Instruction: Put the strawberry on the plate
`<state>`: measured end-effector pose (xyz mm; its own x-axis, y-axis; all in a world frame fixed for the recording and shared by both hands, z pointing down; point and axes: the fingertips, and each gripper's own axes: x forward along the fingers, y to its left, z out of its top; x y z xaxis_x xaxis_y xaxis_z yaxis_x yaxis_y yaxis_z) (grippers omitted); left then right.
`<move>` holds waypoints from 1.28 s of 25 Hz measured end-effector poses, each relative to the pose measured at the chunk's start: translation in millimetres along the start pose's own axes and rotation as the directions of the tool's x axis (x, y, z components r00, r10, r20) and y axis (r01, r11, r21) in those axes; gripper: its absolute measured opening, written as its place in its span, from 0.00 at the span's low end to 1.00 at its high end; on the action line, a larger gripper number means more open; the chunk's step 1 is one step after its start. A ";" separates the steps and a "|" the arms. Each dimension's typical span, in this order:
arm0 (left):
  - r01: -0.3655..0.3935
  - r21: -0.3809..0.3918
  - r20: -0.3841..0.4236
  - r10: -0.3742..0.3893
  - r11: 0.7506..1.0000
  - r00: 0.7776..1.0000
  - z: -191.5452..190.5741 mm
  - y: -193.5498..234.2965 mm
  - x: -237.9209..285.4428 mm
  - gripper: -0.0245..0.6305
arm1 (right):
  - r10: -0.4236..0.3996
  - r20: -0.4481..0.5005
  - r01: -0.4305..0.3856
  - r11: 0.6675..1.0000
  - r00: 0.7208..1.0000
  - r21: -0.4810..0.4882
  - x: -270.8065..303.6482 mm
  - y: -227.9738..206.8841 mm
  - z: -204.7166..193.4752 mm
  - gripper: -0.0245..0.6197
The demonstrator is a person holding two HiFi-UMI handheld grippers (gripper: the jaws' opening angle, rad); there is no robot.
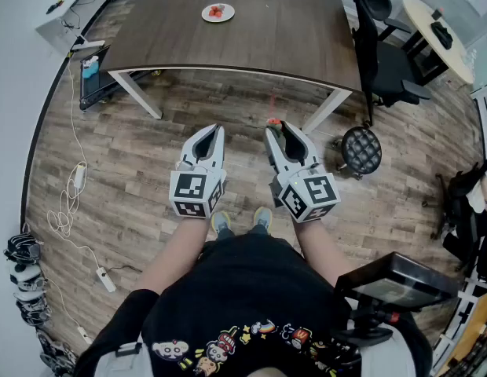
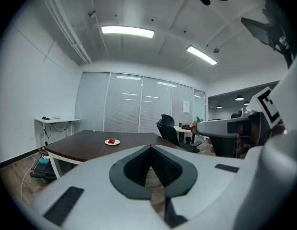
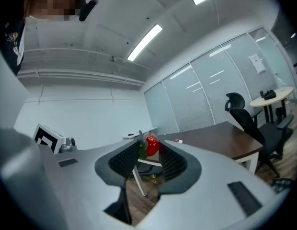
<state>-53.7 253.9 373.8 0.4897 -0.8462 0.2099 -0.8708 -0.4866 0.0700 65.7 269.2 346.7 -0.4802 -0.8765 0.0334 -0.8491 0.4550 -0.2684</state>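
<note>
Right claw (image 1: 276, 129) is clamped on the strawberry (image 3: 152, 145): the red fruit with its green leaves sits pinched between the two dark ribbed pads at the very tips, held in the air above the wooden floor (image 1: 149, 155). In the head view it shows as a small red spot at the claw's tip, just right of centre frame and below the near edge of the table (image 1: 267, 38). Left claw (image 2: 150, 150) has its jaws together with nothing between them; in the head view it lies just beside the right claw, at centre frame, and both point toward the table.

The dark brown table fills the upper middle of the head view. On it, near its far edge, stands a small white plate (image 1: 206, 13) that already carries some red fruit, well apart from both claws. A black office chair (image 1: 385, 65) stands at the table's right end, and a round pale table (image 1: 436, 42) sits in the upper right corner. White cables (image 1: 71, 195) trail over the floor at left frame.
</note>
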 end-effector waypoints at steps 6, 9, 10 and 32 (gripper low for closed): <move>-0.016 -0.003 -0.002 0.016 1.000 1.000 0.2 -8.3 10.1 0.02 | 0.022 0.001 -0.022 1.000 1.000 0.003 -1.4 -10.4 4.5 0.23; -0.023 -0.001 0.000 0.023 1.000 1.000 1.7 -17.3 17.3 0.02 | 0.026 -0.003 -0.026 1.000 1.000 0.009 -5.0 -21.2 4.5 0.23; -0.025 0.000 0.002 0.025 1.000 1.000 2.6 -21.0 20.5 0.02 | 0.026 -0.005 -0.026 1.000 1.000 0.010 -6.4 -26.7 4.9 0.23; -0.078 0.023 0.040 0.077 0.997 0.996 15.5 -64.6 39.8 0.02 | 0.077 0.016 -0.077 0.997 0.997 0.000 -26.5 -74.0 24.0 0.23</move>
<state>22.7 248.3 362.6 0.4230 -0.8891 0.1750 -0.9050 -0.4244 0.0312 146.5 254.9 342.7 -0.5402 -0.8416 -0.0028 -0.8099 0.5207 -0.2701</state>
